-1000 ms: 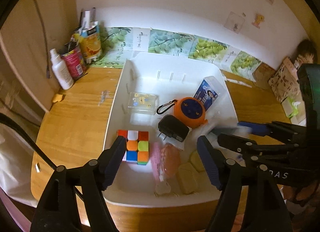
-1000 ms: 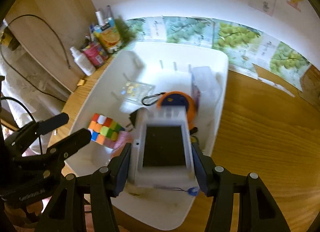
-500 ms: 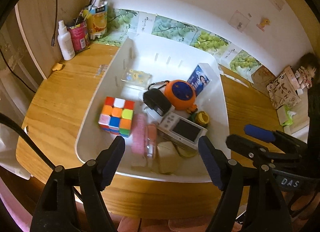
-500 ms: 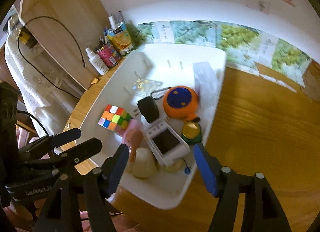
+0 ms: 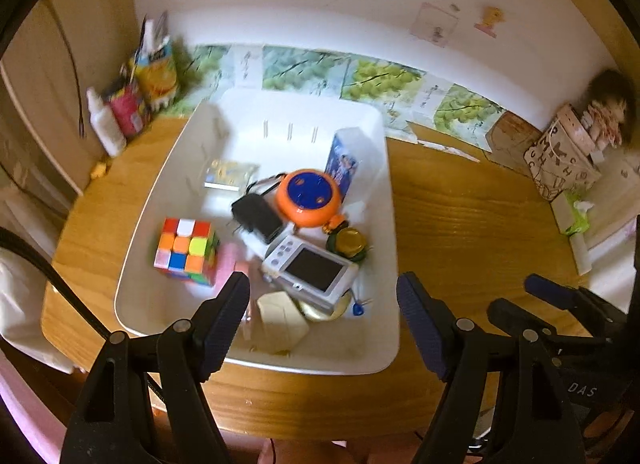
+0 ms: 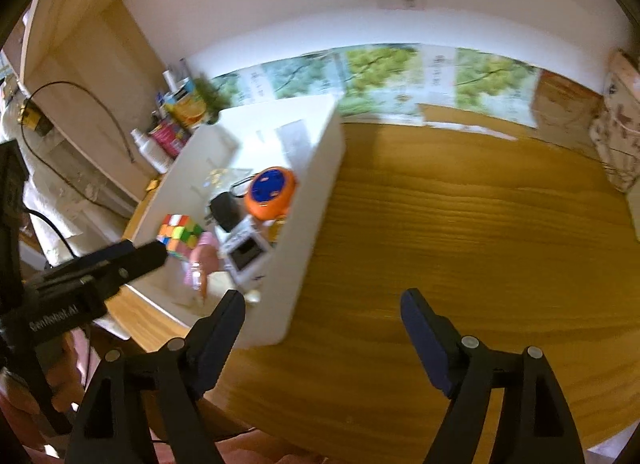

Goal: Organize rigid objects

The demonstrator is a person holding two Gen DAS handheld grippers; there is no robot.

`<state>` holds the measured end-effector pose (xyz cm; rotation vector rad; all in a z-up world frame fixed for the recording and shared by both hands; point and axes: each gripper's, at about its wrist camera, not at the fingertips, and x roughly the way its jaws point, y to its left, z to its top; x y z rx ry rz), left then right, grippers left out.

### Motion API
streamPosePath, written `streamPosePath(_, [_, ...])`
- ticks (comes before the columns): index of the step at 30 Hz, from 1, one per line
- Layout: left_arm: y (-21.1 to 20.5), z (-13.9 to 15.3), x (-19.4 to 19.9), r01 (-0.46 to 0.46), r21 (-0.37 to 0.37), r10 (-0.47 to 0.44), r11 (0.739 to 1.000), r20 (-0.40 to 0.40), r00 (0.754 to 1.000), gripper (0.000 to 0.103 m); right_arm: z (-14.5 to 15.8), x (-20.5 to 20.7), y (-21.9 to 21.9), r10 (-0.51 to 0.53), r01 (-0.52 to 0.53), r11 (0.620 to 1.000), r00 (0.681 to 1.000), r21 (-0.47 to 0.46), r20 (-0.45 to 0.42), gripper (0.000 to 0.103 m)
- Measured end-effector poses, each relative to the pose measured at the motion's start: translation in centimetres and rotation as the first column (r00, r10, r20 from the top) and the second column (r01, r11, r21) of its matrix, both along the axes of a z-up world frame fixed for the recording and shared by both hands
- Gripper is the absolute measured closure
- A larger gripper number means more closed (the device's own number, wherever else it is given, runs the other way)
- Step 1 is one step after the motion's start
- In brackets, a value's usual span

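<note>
Your left gripper [image 5: 323, 300] has its jaws wide apart, empty, over the near rim of the white plastic bin [image 5: 264, 360]. Your right gripper [image 6: 322, 314] has its jaws opening, empty, over the wooden bench [image 6: 460, 232]. The white digital camera [image 5: 310, 269] lies in the bin, frame centre, beside the multicoloured puzzle cube [image 5: 186, 250].

Left gripper [image 5: 323, 306]: black triangulated arms, silver rivets, dark blue ribbed pads; side lettering, partly legible, reads "GenRobot.AI". Right gripper [image 6: 323, 320]: same black frame, silver rivets, blue pads; body lettering ends "DAS". Black cable [image 5: 60, 284] beside left gripper.
</note>
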<state>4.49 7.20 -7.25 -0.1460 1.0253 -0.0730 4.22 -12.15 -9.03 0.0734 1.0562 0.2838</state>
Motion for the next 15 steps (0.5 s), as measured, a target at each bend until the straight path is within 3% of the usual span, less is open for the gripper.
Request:
streamPosePath(8, [-4.0,0.9,-0.5,0.014,0.1,-0.015,0.995,0.018,1.0,0.024,0.3,-1.4,-4.0,-0.037,0.037,0.999,0.998,0.003,-0.046,0.022])
streamPosePath(11, [-4.9,1.4,-1.3,-0.012,0.079,0.01,0.997,0.025,1.0,0.024,0.6,-2.3,-5.1,-0.046,0.046,0.999,0.997,-0.003,-0.066,0.021])
streamPosePath(15, [-6.0,2.0,-2.5,-0.042,0.03,0.04,0.999,0.042,0.998,0.024,1.9,-3.9,-6.1,-0.064,0.064,0.998,0.998,-0.013,-0.02,0.02])
